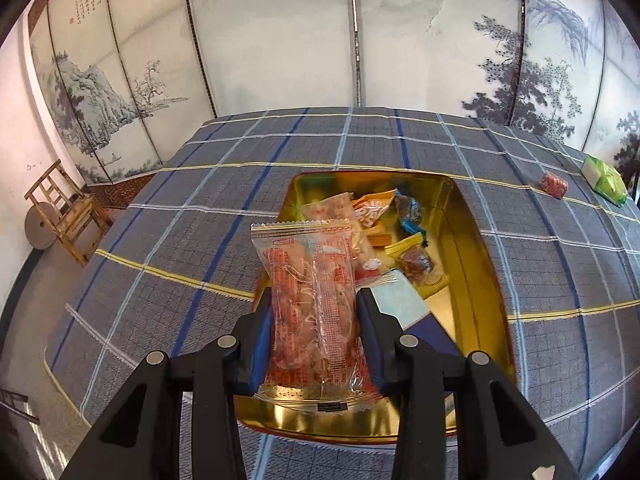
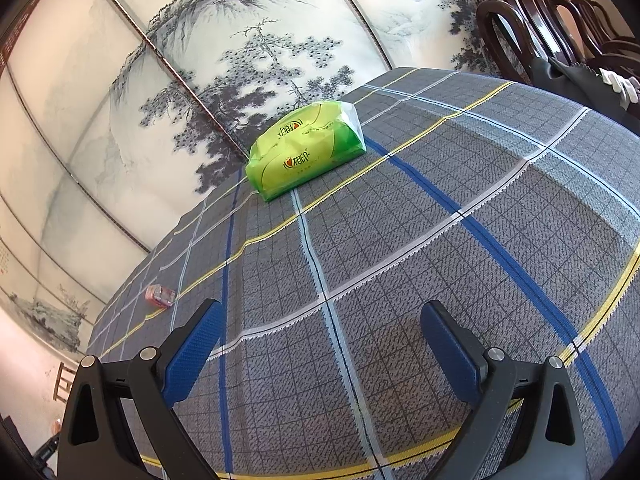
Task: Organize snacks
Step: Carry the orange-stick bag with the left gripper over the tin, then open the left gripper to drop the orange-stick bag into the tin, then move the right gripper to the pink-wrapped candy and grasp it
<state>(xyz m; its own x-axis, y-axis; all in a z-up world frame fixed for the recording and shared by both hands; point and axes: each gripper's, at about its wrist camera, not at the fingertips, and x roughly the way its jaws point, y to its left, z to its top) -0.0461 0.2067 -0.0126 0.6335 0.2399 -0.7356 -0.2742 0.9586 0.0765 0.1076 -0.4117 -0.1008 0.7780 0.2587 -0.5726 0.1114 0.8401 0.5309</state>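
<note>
In the left wrist view my left gripper (image 1: pixel 314 300) is shut on a clear orange-red snack packet (image 1: pixel 312 304), held upright above the near end of a gold tin box (image 1: pixel 474 264). Several wrapped snacks (image 1: pixel 384 232) lie inside the box. A small red snack (image 1: pixel 553 185) sits on the cloth to the far right, apart from the box; the right wrist view shows this same small red snack (image 2: pixel 160 295) at the left. My right gripper (image 2: pixel 320 312) stands open over bare tablecloth with nothing between its blue pads.
A green tissue pack (image 2: pixel 306 150) lies near the table's far edge, and the left wrist view catches that tissue pack (image 1: pixel 605 179) too. The table wears a grey plaid cloth (image 2: pixel 400 260). A painted screen (image 1: pixel 280 32) stands behind. A wooden chair (image 1: pixel 66 216) is left; dark chairs (image 2: pixel 560 28) are right.
</note>
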